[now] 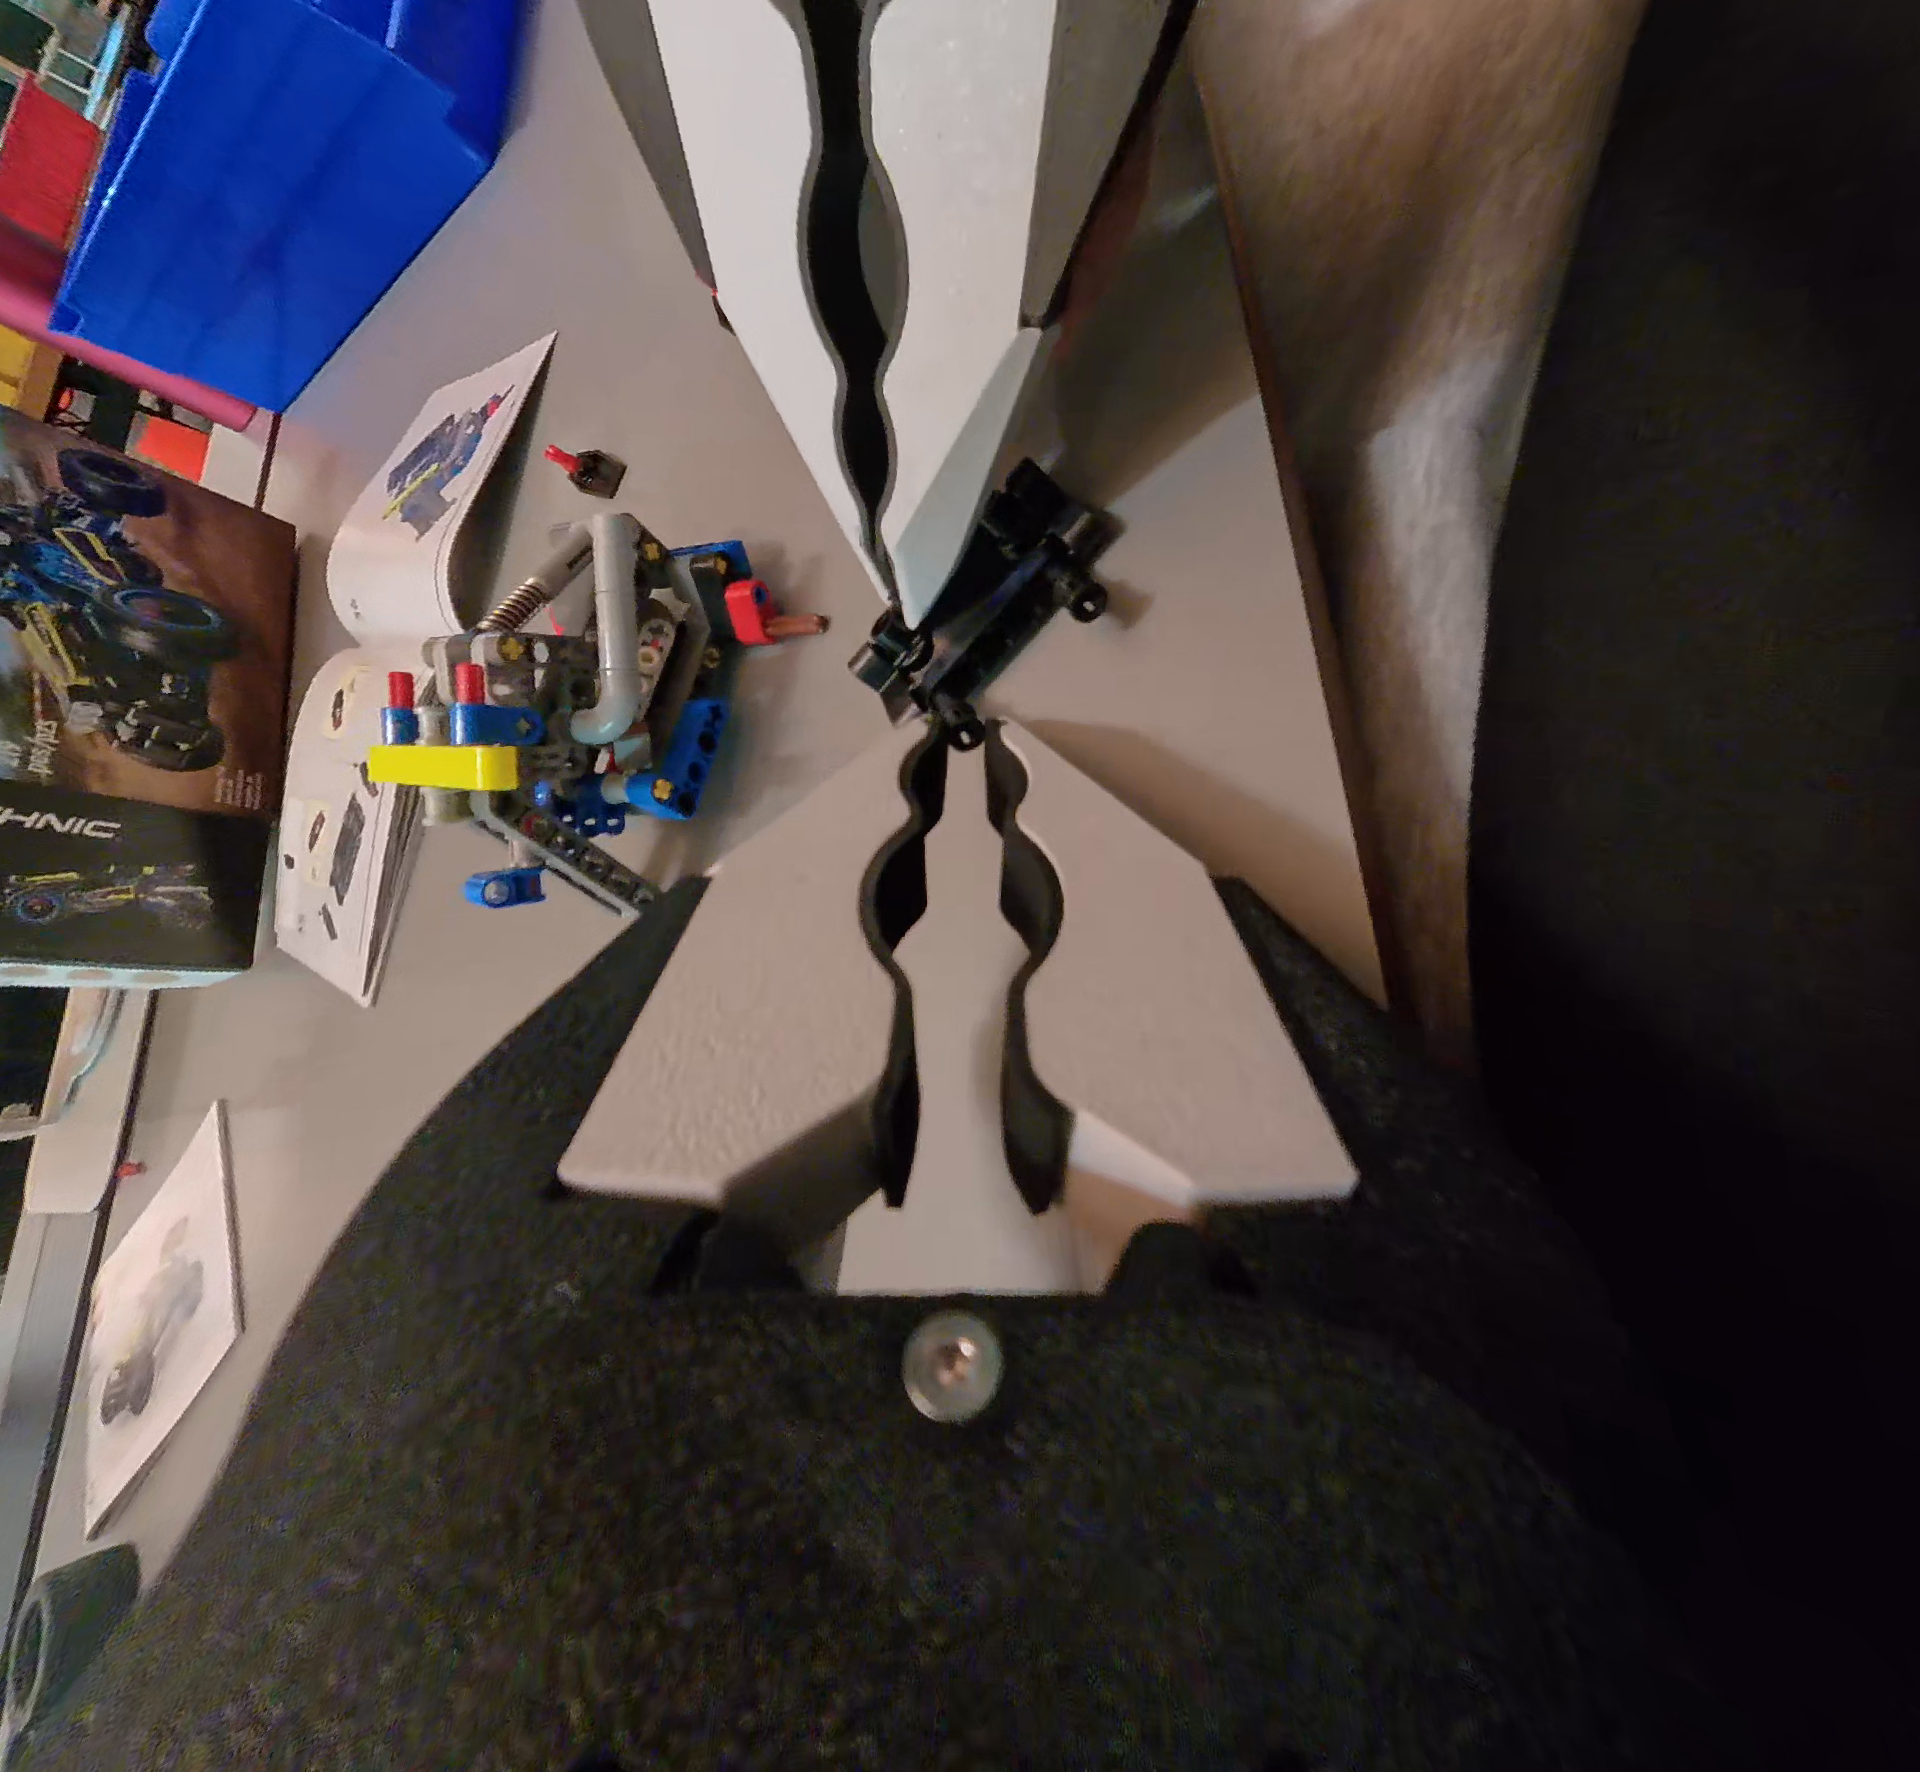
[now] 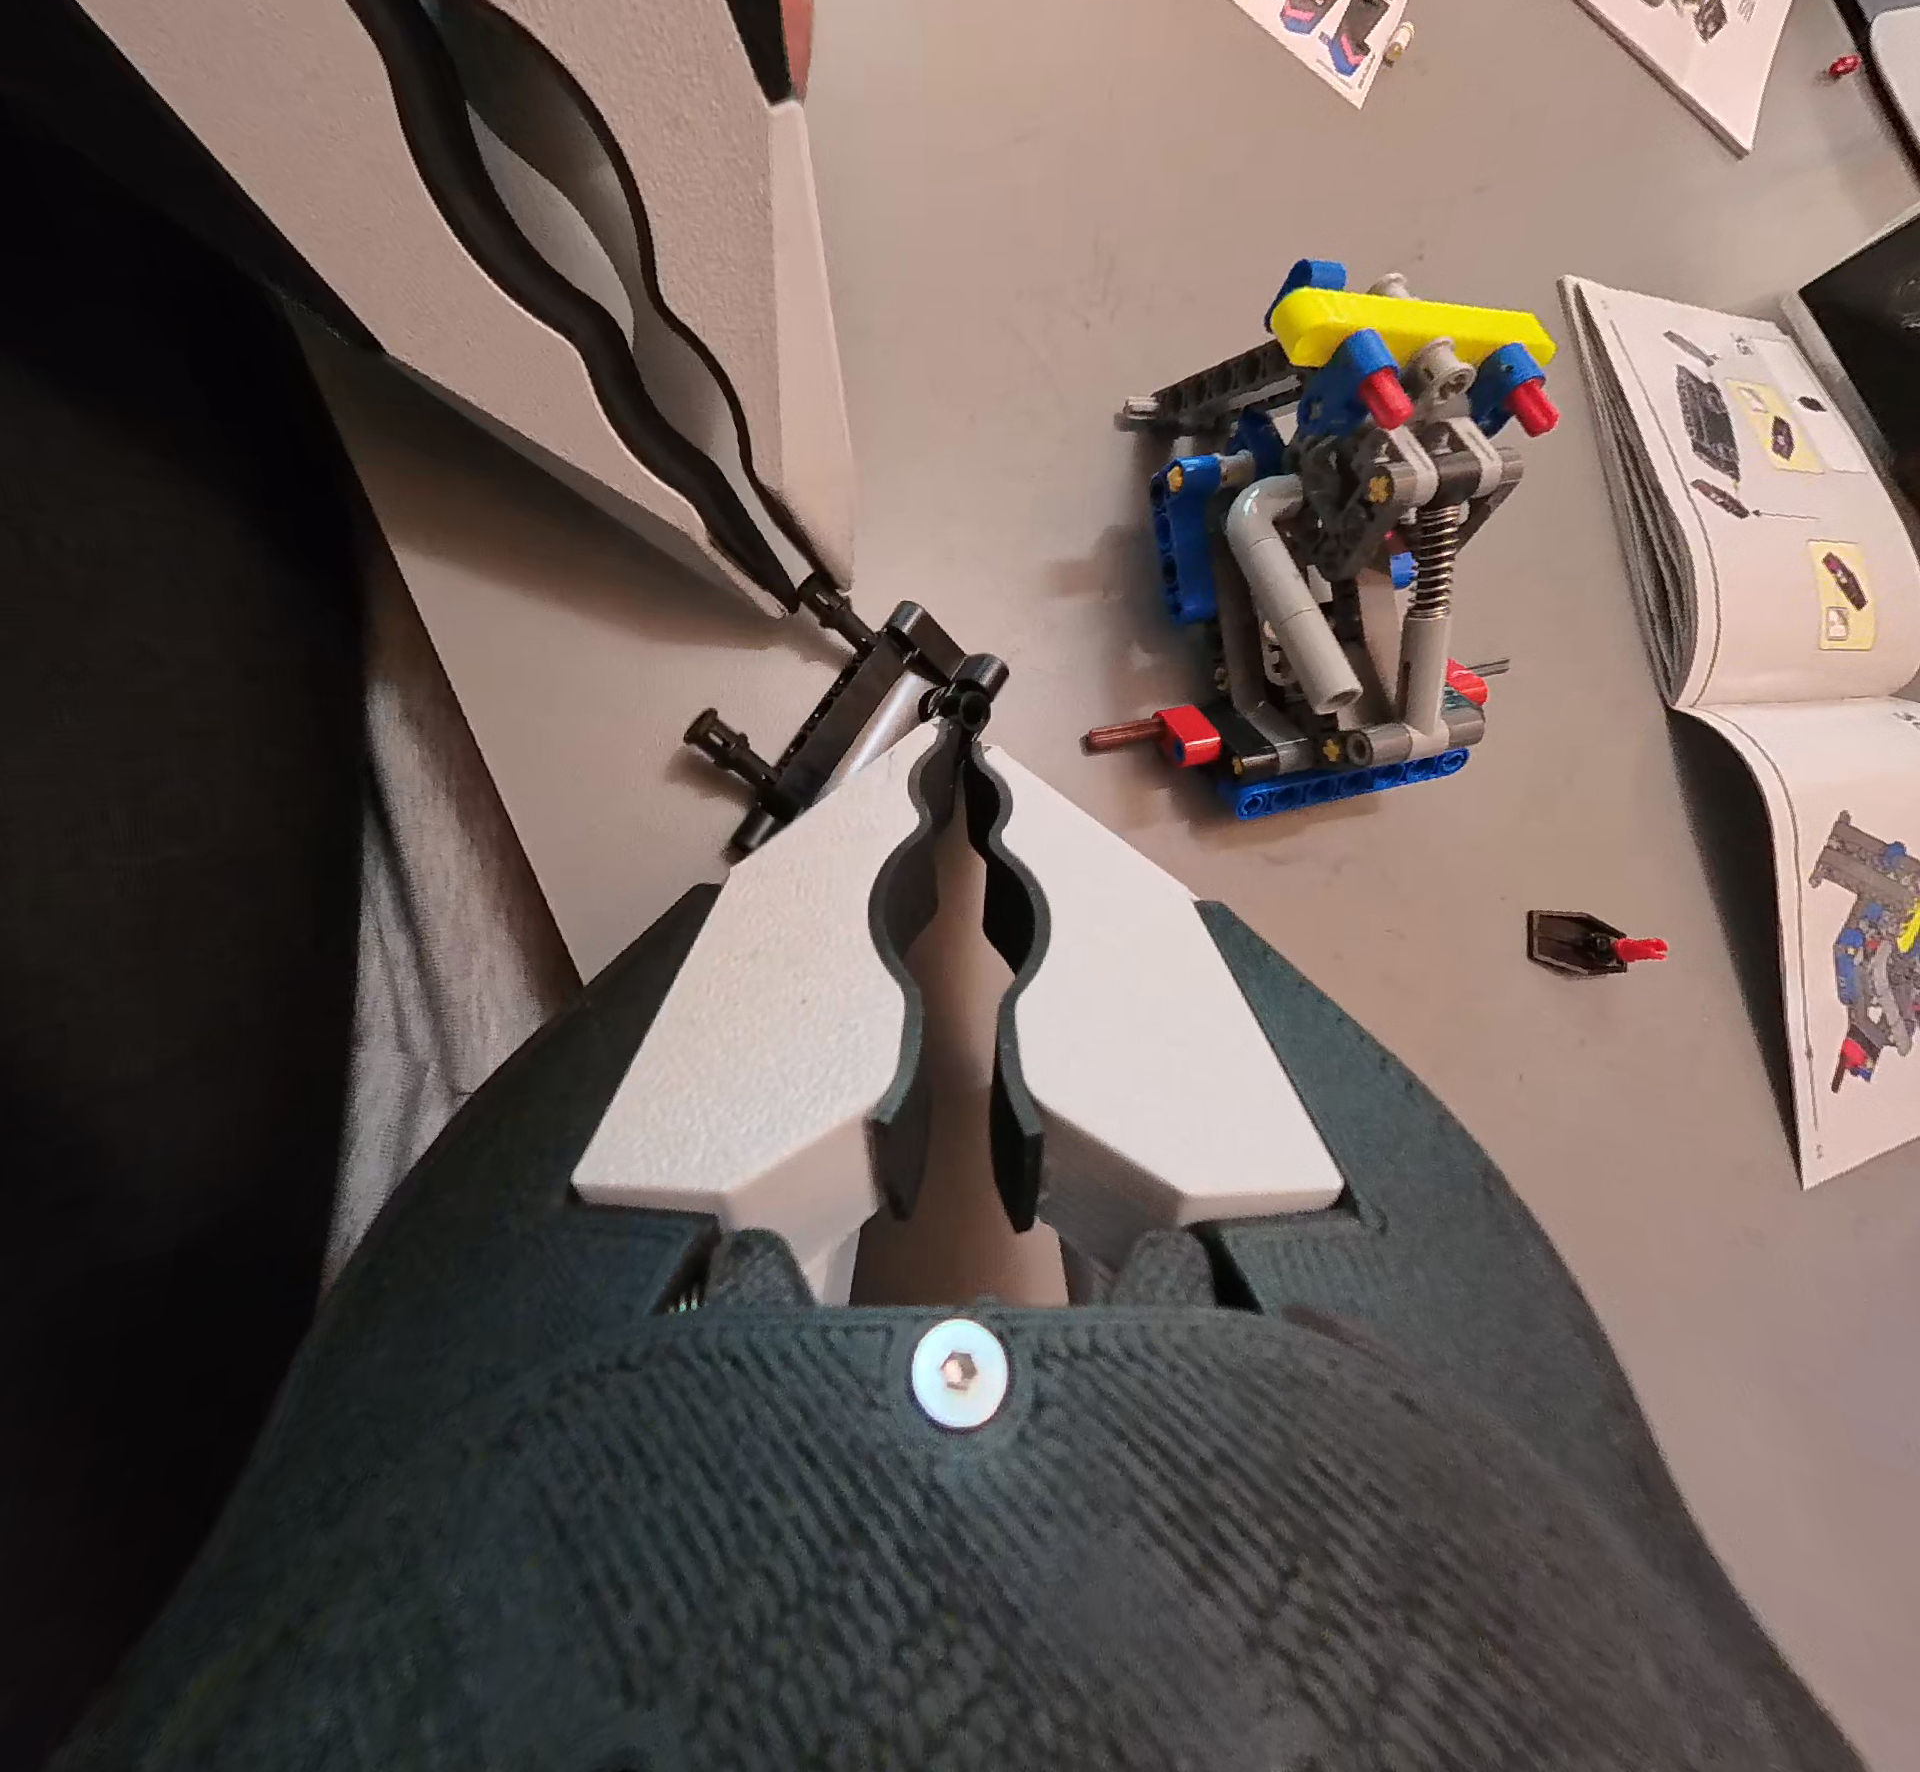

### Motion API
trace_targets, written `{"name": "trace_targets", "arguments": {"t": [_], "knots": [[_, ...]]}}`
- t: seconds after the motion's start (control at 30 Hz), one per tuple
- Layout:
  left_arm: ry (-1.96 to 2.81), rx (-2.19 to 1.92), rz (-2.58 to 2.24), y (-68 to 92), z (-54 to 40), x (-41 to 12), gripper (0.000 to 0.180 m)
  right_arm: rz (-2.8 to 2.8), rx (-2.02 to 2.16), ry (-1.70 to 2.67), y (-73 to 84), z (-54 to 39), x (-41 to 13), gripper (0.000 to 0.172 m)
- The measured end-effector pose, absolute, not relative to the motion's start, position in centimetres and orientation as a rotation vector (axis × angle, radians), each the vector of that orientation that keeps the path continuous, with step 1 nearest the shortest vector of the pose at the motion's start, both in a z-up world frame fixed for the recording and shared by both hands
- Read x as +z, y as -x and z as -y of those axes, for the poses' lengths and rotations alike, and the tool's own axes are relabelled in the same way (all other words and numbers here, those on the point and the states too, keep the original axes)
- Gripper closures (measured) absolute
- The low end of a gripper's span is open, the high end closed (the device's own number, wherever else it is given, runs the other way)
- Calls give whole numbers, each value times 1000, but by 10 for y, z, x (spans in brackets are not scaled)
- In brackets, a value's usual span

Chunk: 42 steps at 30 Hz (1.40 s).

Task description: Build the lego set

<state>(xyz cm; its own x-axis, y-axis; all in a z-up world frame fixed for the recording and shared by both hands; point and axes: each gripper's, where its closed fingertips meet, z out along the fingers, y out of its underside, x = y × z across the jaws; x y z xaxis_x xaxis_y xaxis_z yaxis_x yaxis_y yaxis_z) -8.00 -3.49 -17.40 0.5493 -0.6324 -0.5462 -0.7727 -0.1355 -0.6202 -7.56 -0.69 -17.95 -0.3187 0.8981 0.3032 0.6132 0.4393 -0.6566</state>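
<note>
Black beam assembly held above worktop between both tongs. Long axis near-left to far-right. Left tongs pinch black pin; right tongs clenched on opposite pin. Model right.

White lettering on toy box; tiny illegible print in open booklet

Left wrist view: close, looking down along its fingers at the grey tabletop near its front edge. Right wrist view: same, facing from the opposite side. Shared: black beam assembly, brick model, open booklet.
</note>
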Motion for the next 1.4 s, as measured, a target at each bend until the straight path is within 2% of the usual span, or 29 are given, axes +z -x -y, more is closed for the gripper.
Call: {"name": "trace_targets", "arguments": {"t": [0.43, 0.9, 1.1, 1.23, 1.4], "knots": [[1745, 361, -1460, 77, 40, -179, 177, 2019, 605, 1244, 80, 8, -177, 172], [2014, 35, -1368, 78, 40, -180, 180, 1990, 574, 1193, 84, 8, -175, 171], [2134, -161, -1150, 81, 39, -177, 180, 1998, 498, 1155, 83, 7, -177, 172], [2147, -130, -1148, 80, 42, -181, 180, 1974, 541, 1120, 84, 11, -174, 172], [2027, 127, -1259, 80, 42, -182, 180, 1952, 609, 1157, 84, 11, -174, 172]]}}
